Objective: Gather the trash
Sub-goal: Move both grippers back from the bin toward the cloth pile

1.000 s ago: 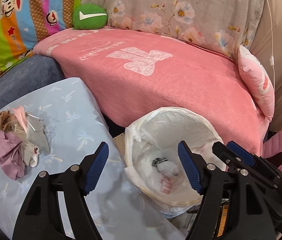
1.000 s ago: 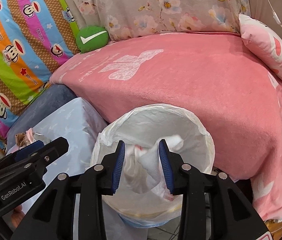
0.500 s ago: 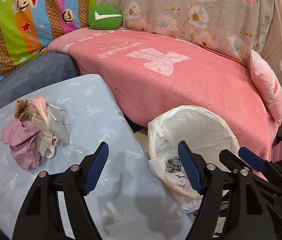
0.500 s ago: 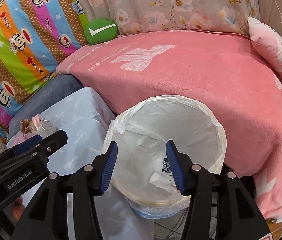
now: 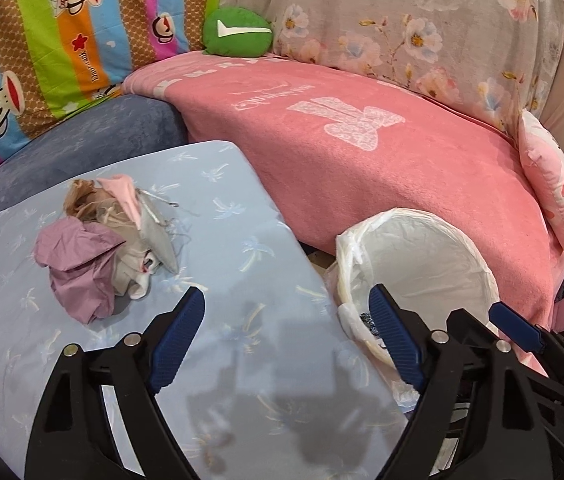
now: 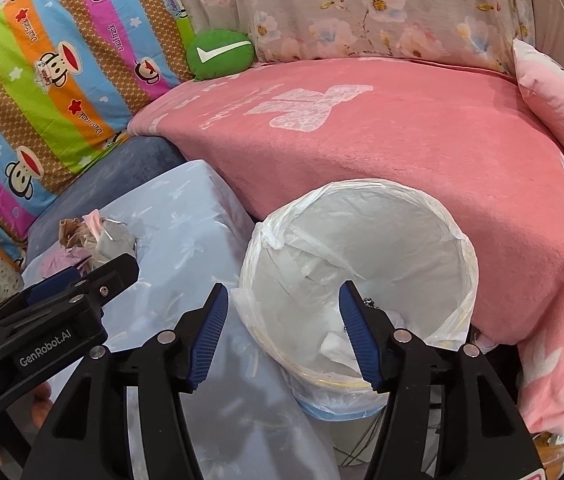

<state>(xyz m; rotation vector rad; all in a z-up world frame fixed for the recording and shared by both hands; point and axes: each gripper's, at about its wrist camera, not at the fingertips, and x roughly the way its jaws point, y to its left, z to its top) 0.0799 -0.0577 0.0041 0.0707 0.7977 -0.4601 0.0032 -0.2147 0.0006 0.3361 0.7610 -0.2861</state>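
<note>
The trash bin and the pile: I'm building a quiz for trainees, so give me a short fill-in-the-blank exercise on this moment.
1. The pile of crumpled trash lies on the light ____ cushion.
2. The trash bin is lined with a ____ plastic bag.
3. The right gripper is open and holds ____.
4. The left gripper stands ____, with the pile beyond its fingertips.

Missing words: blue; white; nothing; open

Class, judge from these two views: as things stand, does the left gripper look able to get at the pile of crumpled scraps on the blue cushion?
Probably yes. The left gripper is open and empty, and the pile of crumpled scraps lies uncovered on the blue cushion ahead and to its left, with only bare fabric between them.
</note>
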